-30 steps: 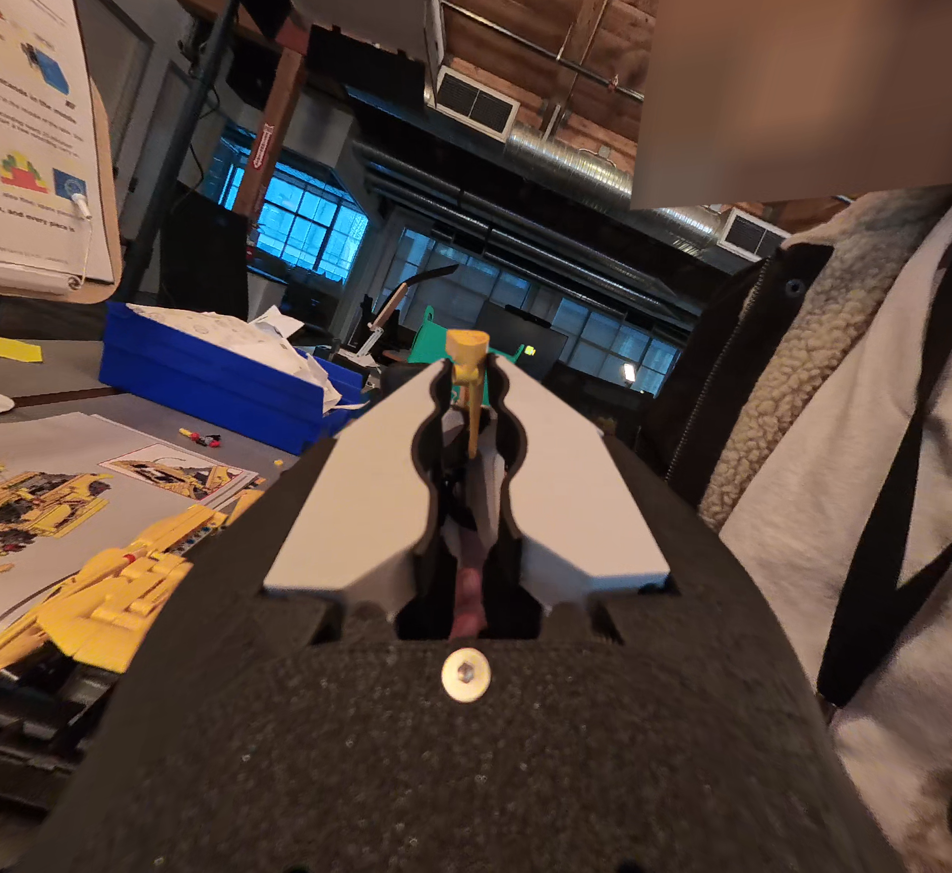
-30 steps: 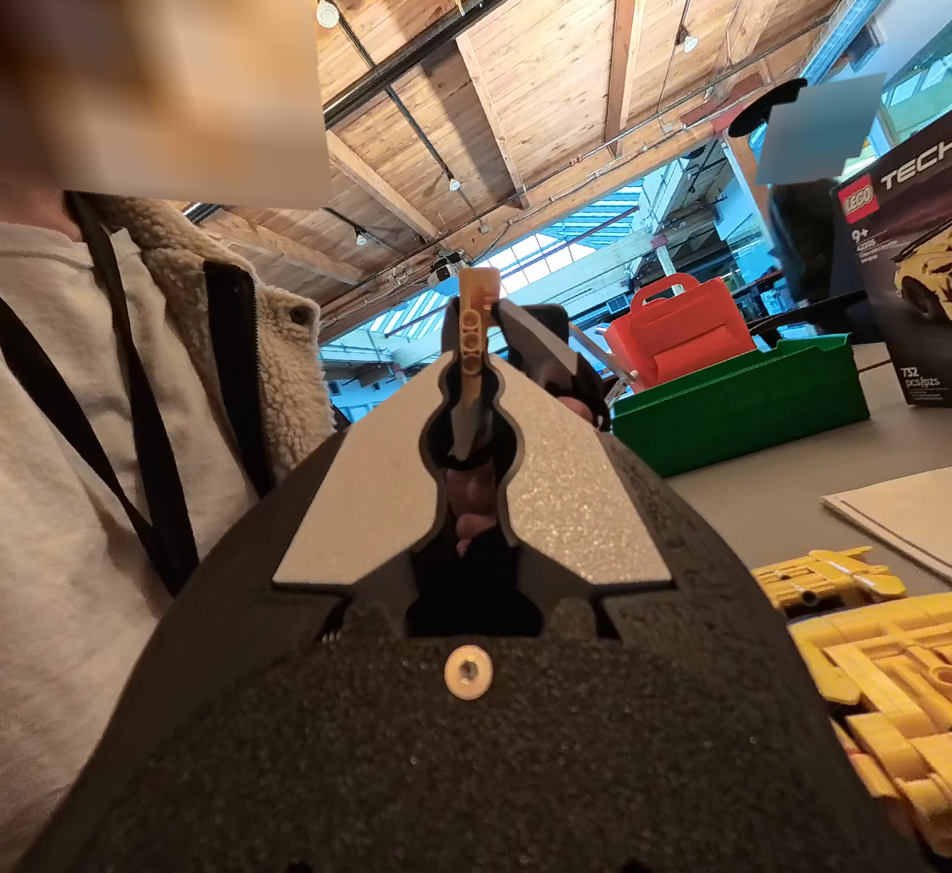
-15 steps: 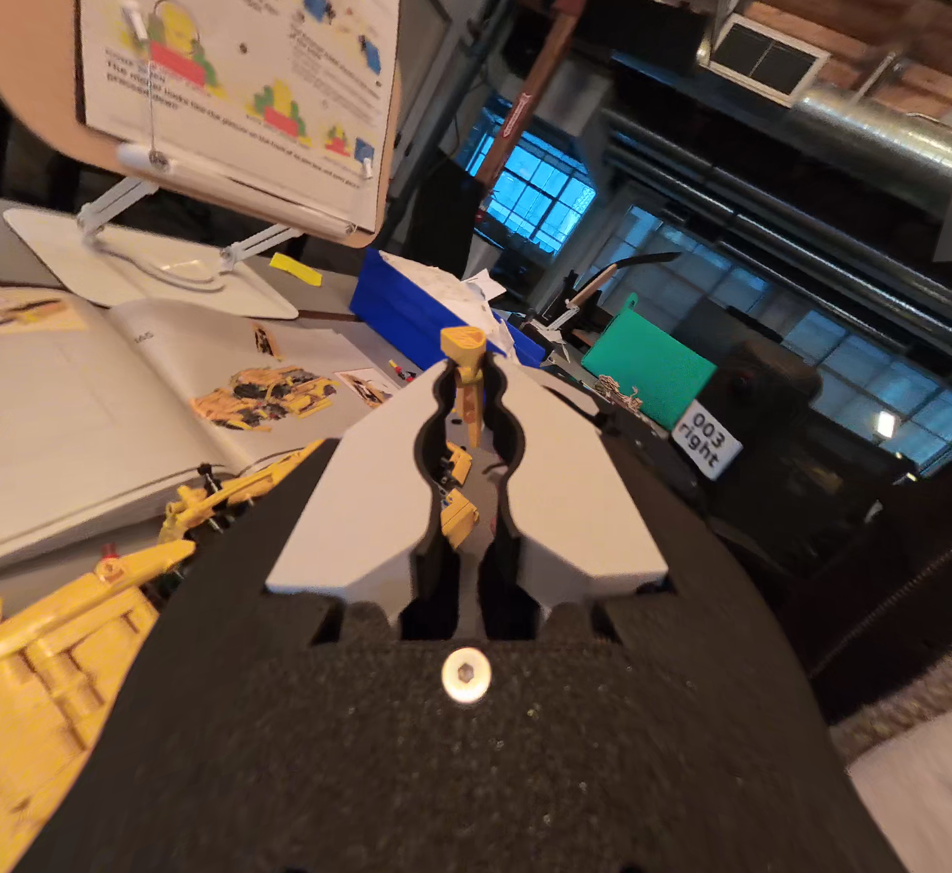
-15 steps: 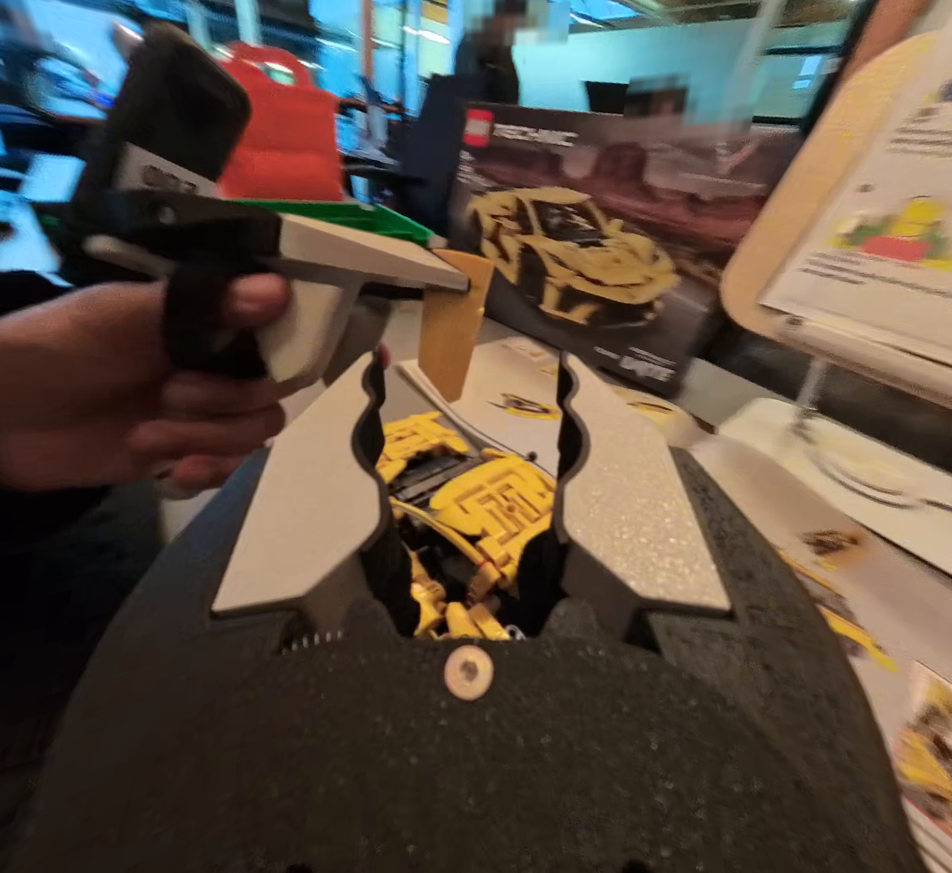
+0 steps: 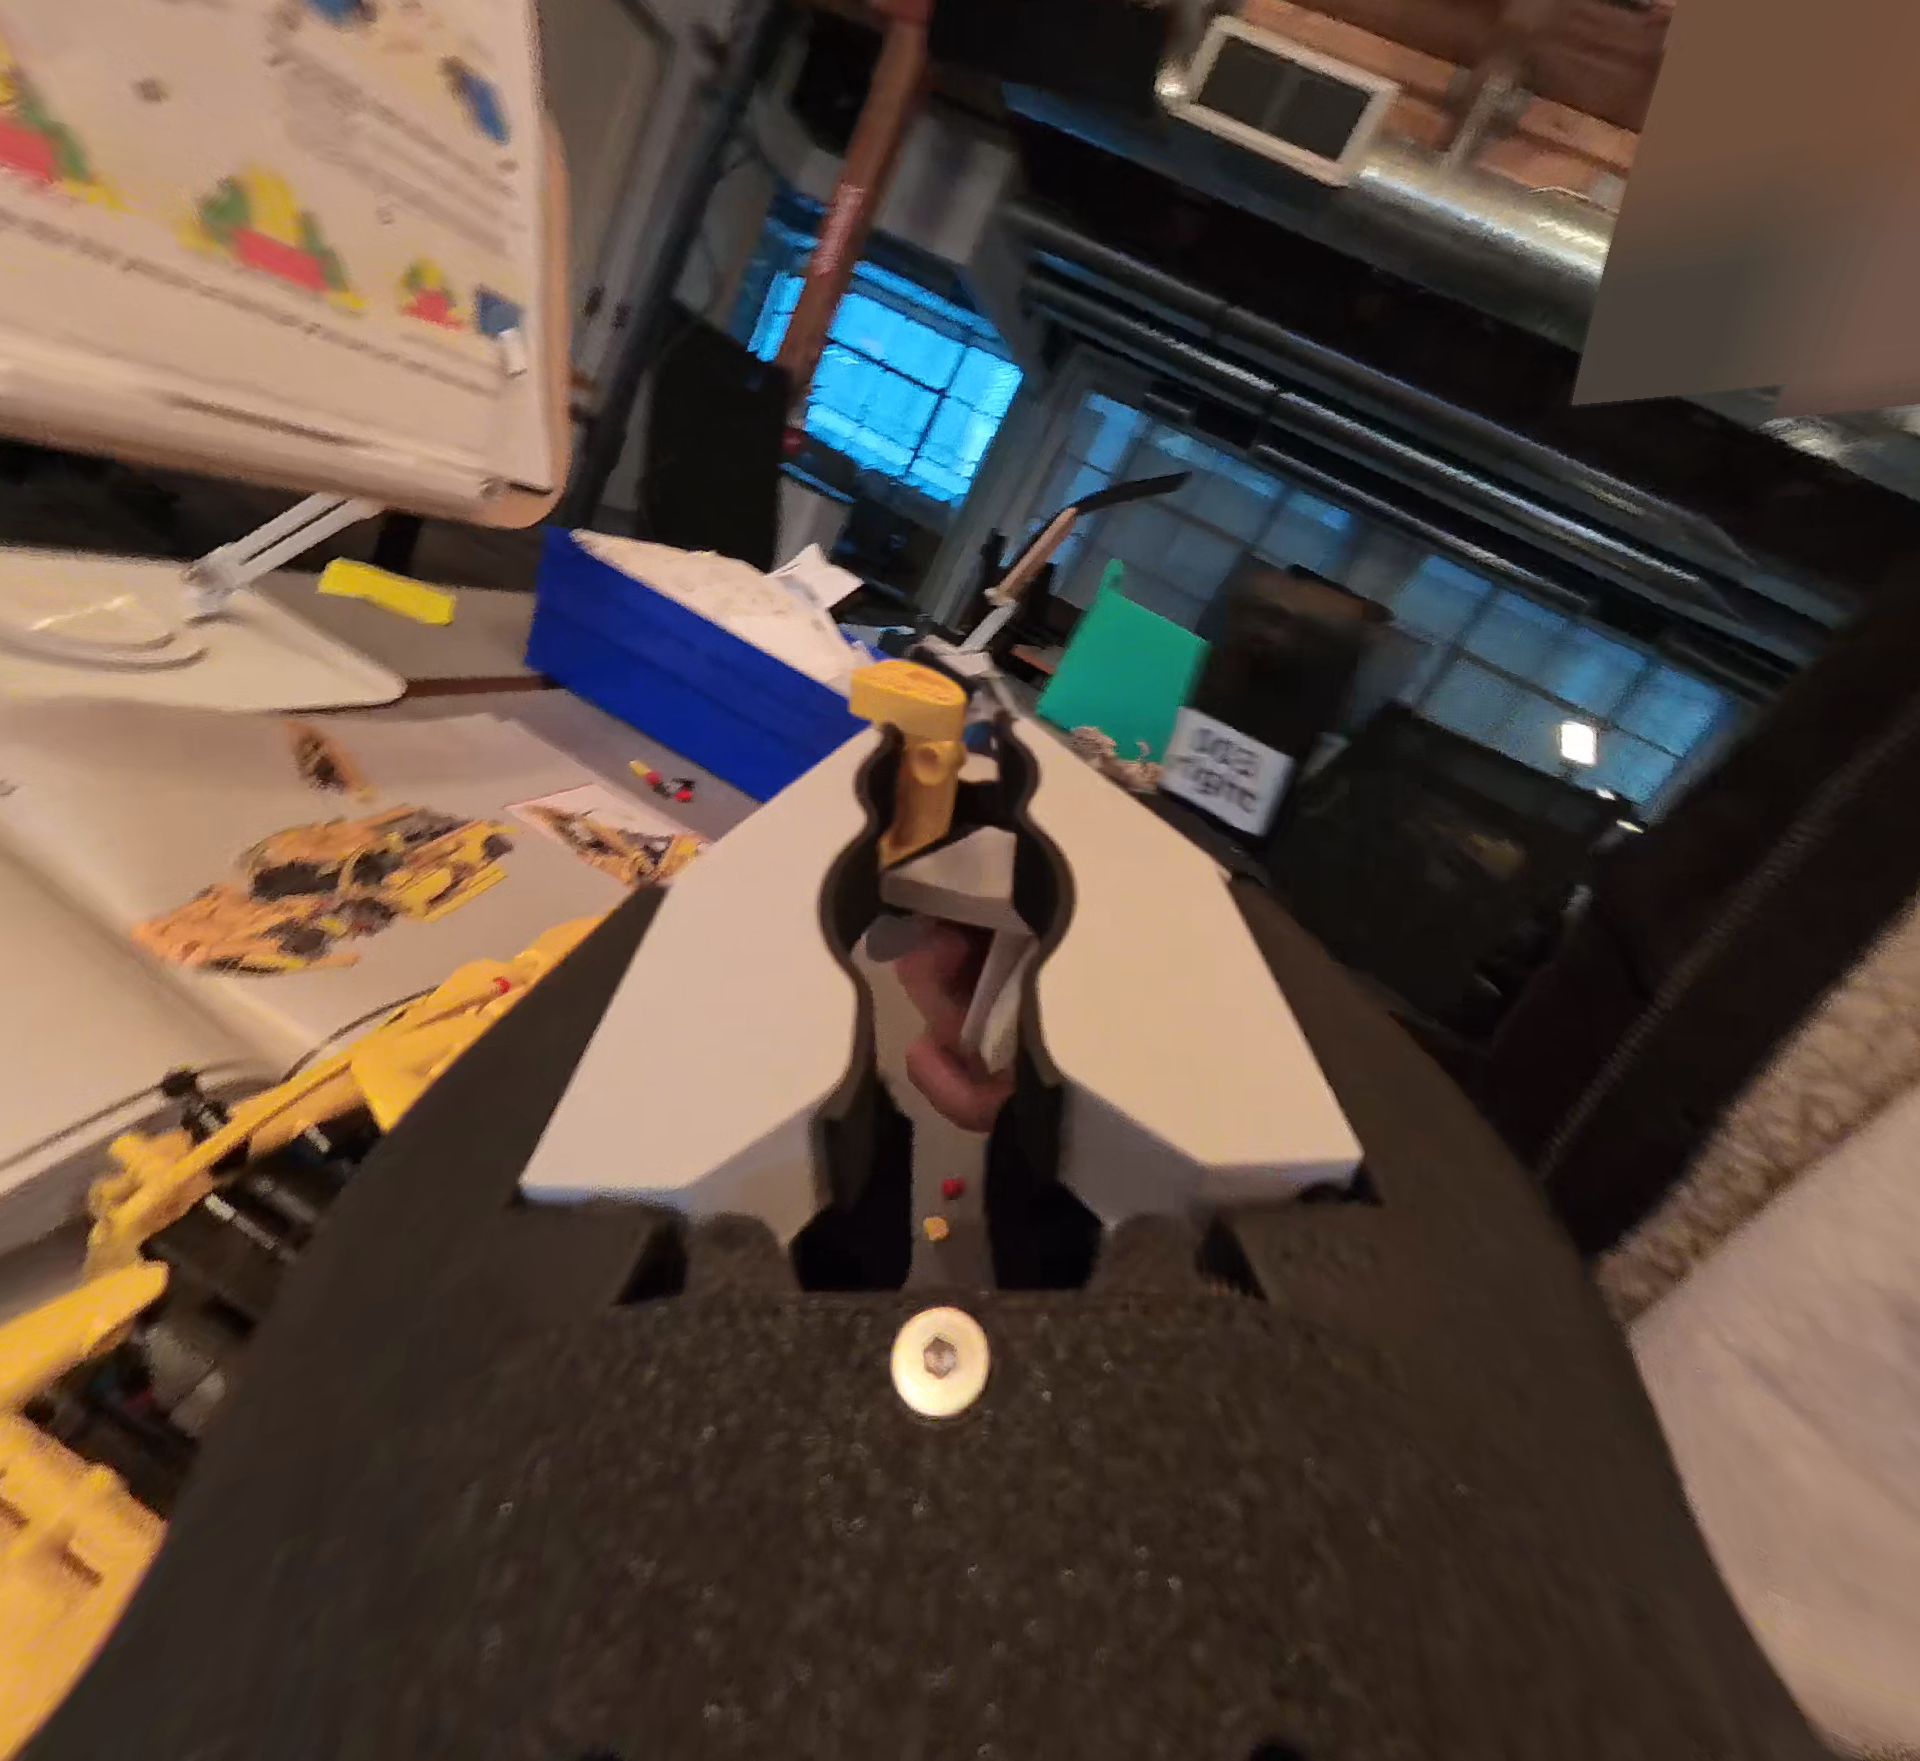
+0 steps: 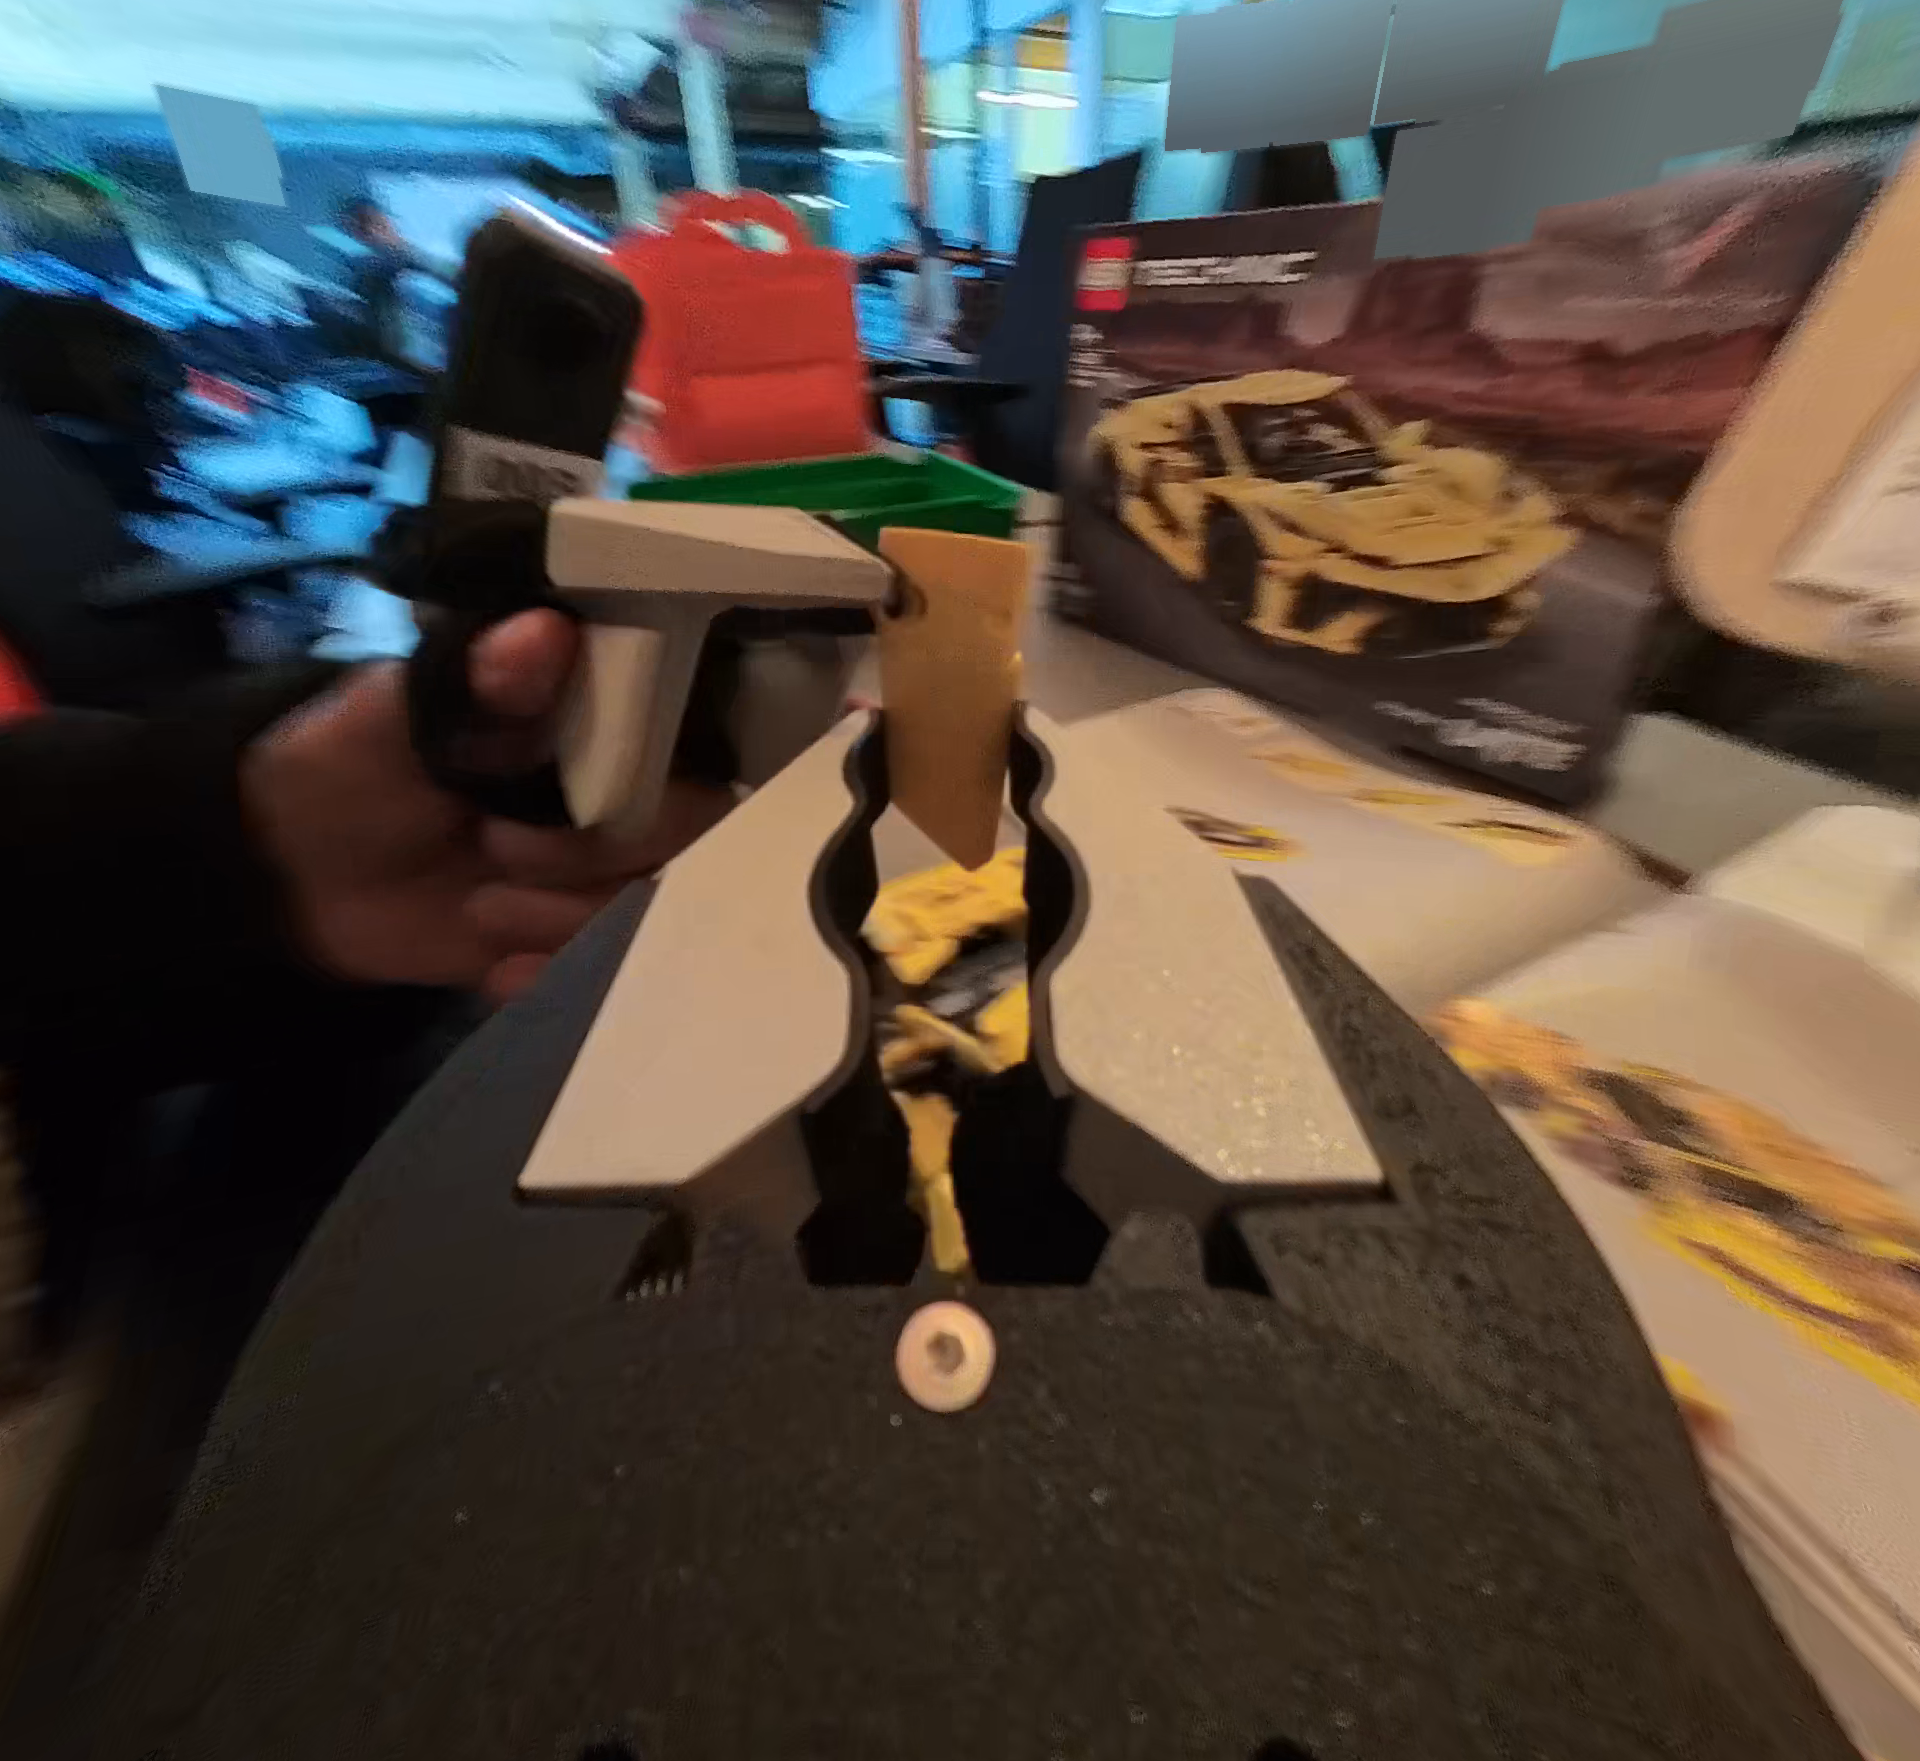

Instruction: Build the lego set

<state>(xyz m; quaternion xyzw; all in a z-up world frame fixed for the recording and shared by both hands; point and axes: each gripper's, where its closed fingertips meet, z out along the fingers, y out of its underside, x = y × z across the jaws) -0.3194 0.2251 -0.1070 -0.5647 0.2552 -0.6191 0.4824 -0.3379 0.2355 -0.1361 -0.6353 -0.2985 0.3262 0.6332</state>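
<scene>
My left gripper [image 5: 940, 740] is shut on a small yellow lego panel [image 5: 909, 755], seen edge-on at its tips. In the right wrist view the same panel [image 6: 945, 672] faces the camera, held at its upper left corner by the left gripper [image 6: 883, 584] in a hand. My right gripper [image 6: 945, 724] has its jaws against the panel's two side edges. The right gripper's grey fingers [image 5: 951, 870] show behind the panel. The partly built yellow car [image 5: 312, 1119] lies on the table at lower left and shows between the right jaws [image 6: 935, 911].
An open instruction book [image 5: 343, 870] lies beside the car. A sheet on a stand [image 5: 260, 153] and a blue bin [image 5: 675, 662] stand behind. The set's box [image 6: 1330, 485], a green bin [image 6: 883, 490] and a red case [image 6: 738, 340] stand at the back. The person's jacket [image 5: 1787, 1296] fills the right. The tips of both grippers are at nearly the same place.
One second ago both grippers held the panel up near the person. The right gripper then opened wide, swung round to face the table, and has now closed in on the panel's edges.
</scene>
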